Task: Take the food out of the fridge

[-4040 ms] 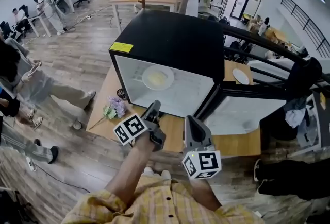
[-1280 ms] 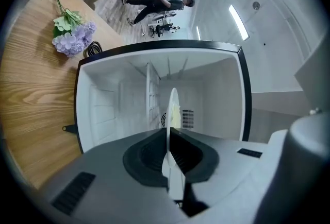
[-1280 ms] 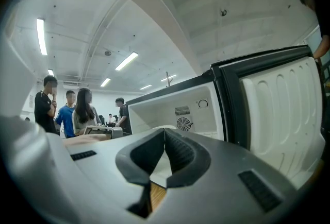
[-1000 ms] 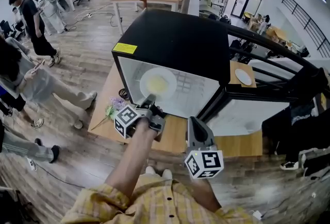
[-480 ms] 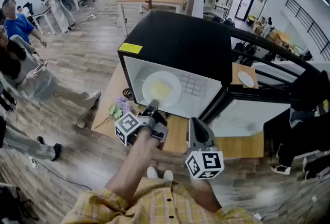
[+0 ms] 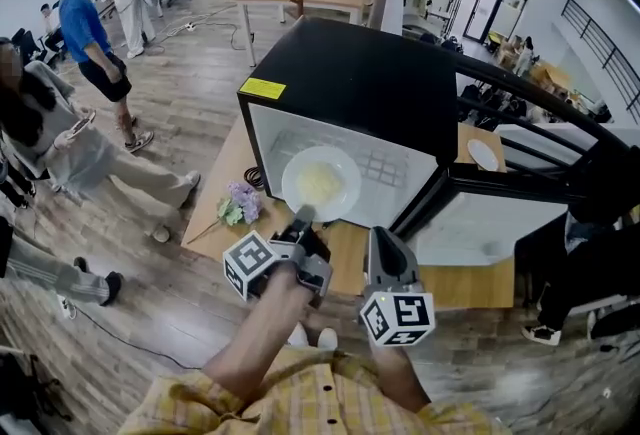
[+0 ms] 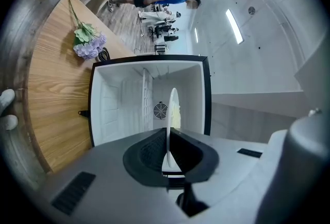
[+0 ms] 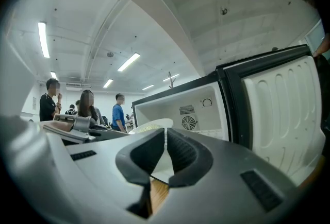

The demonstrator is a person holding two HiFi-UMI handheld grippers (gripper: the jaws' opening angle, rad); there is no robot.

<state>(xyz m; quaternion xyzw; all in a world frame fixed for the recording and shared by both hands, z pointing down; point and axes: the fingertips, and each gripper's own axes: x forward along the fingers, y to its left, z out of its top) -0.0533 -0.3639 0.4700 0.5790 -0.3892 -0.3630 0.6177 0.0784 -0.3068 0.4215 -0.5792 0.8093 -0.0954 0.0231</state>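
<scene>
A white plate (image 6: 320,183) with pale yellow food is at the mouth of the black fridge (image 6: 360,83), whose white inside is open to me. My left gripper (image 6: 302,216) is shut on the plate's near rim and holds it level. In the left gripper view the plate (image 7: 172,109) stands edge-on between the pads of the left gripper (image 7: 167,134), with the fridge (image 7: 118,99) behind it. My right gripper (image 6: 380,235) hangs just right of it, shut and holding nothing. The right gripper view shows the right gripper (image 8: 165,133) with its pads together, and the plate (image 8: 149,126) to its left.
The fridge stands on a wooden table (image 6: 222,173); its door (image 6: 470,223) is swung open to the right. A bunch of purple flowers (image 6: 238,203) lies on the table left of the fridge. A small plate (image 6: 483,155) sits behind the door. People (image 6: 90,33) stand at far left.
The left gripper has drawn back toward me with the plate, which has come from deep inside the fridge to its front opening. The right gripper has stayed put.
</scene>
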